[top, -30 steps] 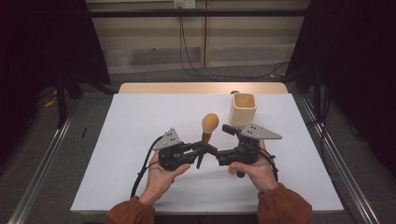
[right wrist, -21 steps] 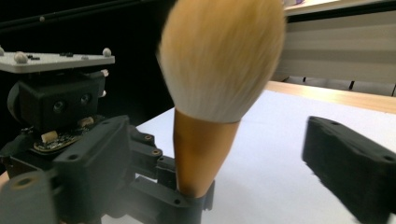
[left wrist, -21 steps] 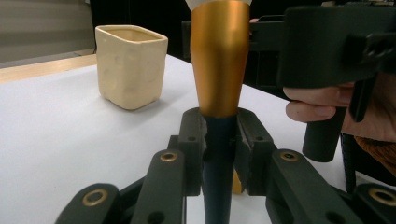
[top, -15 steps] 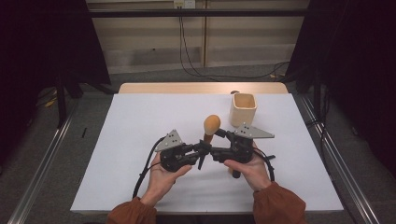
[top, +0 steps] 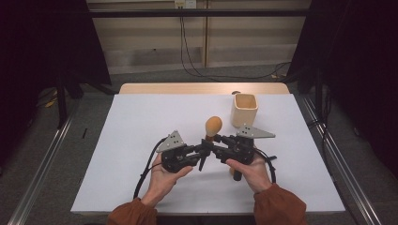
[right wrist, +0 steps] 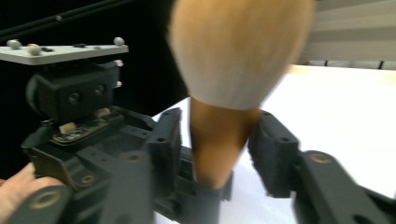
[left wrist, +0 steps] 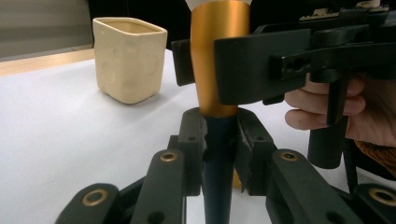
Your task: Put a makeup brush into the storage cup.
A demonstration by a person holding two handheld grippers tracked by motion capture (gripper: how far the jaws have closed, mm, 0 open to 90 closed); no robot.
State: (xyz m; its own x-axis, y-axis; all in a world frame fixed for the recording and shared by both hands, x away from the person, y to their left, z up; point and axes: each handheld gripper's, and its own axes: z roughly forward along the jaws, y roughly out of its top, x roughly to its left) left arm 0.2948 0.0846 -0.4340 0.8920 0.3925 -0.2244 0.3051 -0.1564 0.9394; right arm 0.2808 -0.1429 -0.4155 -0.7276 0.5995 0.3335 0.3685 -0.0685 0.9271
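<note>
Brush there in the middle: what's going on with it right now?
Left gripper shut on brush handle, brush upright. Right gripper has just been closing around the gold neck, pads not yet touching. Cup stands apart; nothing in the way.

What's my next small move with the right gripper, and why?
Probably finish closing the right gripper on the brush: its jaws have just been closing, yet gaps show beside the copper ferrule. The left gripper already clamps the dark handle, holding the brush upright.
</note>
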